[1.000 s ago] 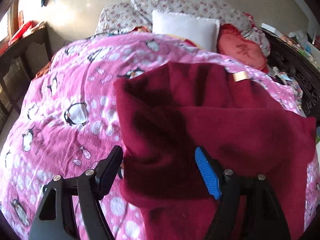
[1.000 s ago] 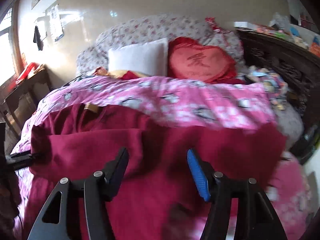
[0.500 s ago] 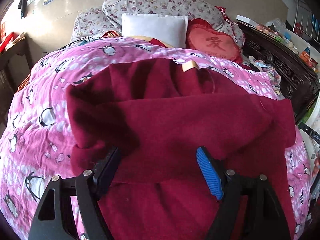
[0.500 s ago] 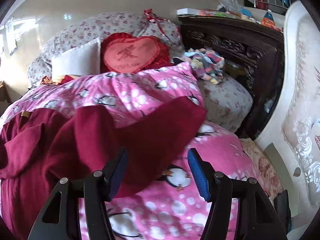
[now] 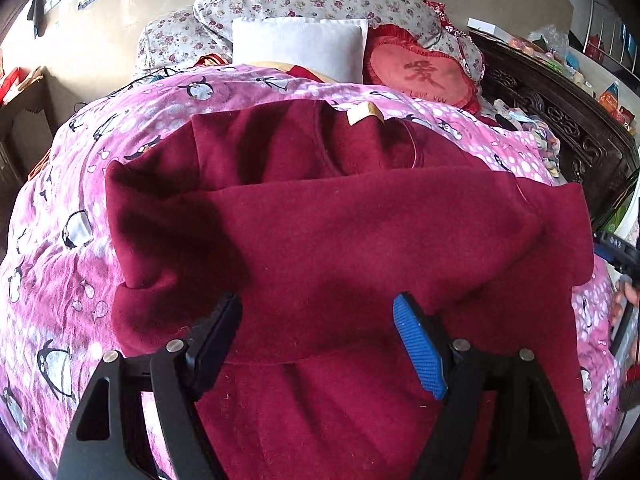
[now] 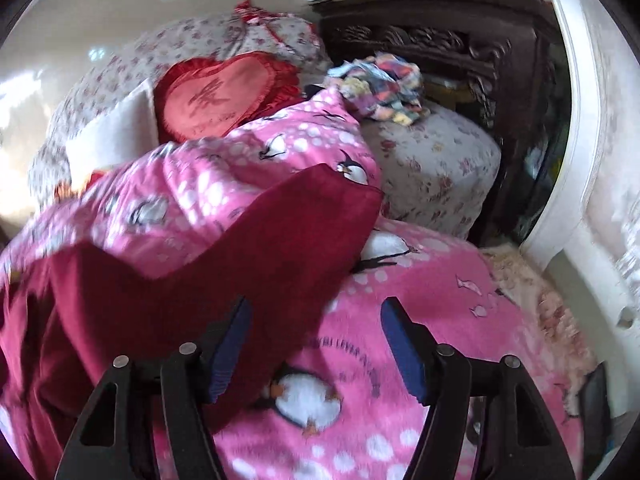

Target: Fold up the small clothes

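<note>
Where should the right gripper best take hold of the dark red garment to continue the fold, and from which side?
Probably the far right corner of the dark red garment, which juts out over the pink penguin blanket. Its edge lies free and slightly raised, so the open right gripper could come from the right, one finger over and one under.

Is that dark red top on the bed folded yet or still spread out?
Partly folded. The dark red top has one layer turned over across its middle, the collar label still showing beyond it, and one end sticks out loose on the pink blanket.
</note>
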Action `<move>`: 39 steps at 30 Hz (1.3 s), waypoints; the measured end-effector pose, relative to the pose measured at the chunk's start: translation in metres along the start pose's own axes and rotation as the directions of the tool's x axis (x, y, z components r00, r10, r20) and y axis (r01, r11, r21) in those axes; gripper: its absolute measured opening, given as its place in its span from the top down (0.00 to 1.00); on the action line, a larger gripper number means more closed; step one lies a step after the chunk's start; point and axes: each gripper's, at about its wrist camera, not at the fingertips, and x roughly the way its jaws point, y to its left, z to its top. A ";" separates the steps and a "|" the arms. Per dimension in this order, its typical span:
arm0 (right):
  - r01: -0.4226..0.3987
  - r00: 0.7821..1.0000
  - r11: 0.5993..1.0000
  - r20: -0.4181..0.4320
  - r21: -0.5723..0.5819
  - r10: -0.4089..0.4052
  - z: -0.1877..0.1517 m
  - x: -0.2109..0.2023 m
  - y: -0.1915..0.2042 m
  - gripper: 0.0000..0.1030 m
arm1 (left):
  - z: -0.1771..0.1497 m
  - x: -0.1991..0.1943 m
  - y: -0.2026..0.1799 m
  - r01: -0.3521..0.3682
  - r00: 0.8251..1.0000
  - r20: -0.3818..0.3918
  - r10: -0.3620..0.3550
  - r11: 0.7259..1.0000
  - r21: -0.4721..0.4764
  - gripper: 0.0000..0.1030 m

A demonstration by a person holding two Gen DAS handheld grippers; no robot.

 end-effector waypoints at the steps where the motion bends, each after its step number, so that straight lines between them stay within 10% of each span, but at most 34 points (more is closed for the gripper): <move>1: -0.021 1.000 0.999 -0.015 0.027 0.022 0.002 0.008 -0.004 0.30 | 0.000 0.001 0.000 -0.002 1.000 -0.003 0.002 1.000 -0.001 0.25; 4: -0.061 0.998 0.993 -0.005 0.104 0.062 0.008 0.026 -0.010 0.41 | 0.000 0.001 0.004 -0.005 1.000 -0.008 0.005 1.000 -0.009 0.25; 6: -0.103 0.994 0.988 -0.010 0.113 0.105 0.011 0.035 -0.009 0.89 | 0.000 -0.001 0.007 -0.011 1.000 -0.007 0.011 1.000 -0.008 0.25; 13: -0.124 0.971 0.988 0.215 0.088 0.103 0.033 -0.045 -0.006 0.90 | 0.000 -0.021 0.034 -0.012 0.999 0.029 0.013 0.999 -0.050 0.25; 20: -0.193 0.871 0.957 0.412 -0.216 0.269 0.071 -0.173 0.091 0.90 | 0.002 -0.043 0.071 -0.014 0.997 0.074 0.023 0.993 -0.121 0.25; 26: -0.384 0.796 0.743 0.211 -0.549 0.567 0.020 -0.190 0.249 0.90 | 0.001 -0.064 0.112 -0.012 0.992 0.124 0.039 0.978 -0.208 0.25; 30: -0.469 0.787 0.586 -0.012 -0.660 0.617 -0.060 -0.143 0.349 0.90 | -0.003 -0.069 0.142 -0.019 0.989 0.138 0.060 0.960 -0.279 0.23; 36: -0.543 0.834 0.522 -0.350 -0.658 0.427 -0.168 -0.038 0.410 0.82 | -0.011 -0.054 0.160 0.009 0.996 0.091 0.022 0.944 -0.329 0.23; 39: -0.575 0.814 0.519 -0.379 -0.633 0.440 -0.166 -0.044 0.393 0.67 | -0.010 -0.053 0.153 0.022 0.995 0.104 0.010 0.951 -0.307 0.23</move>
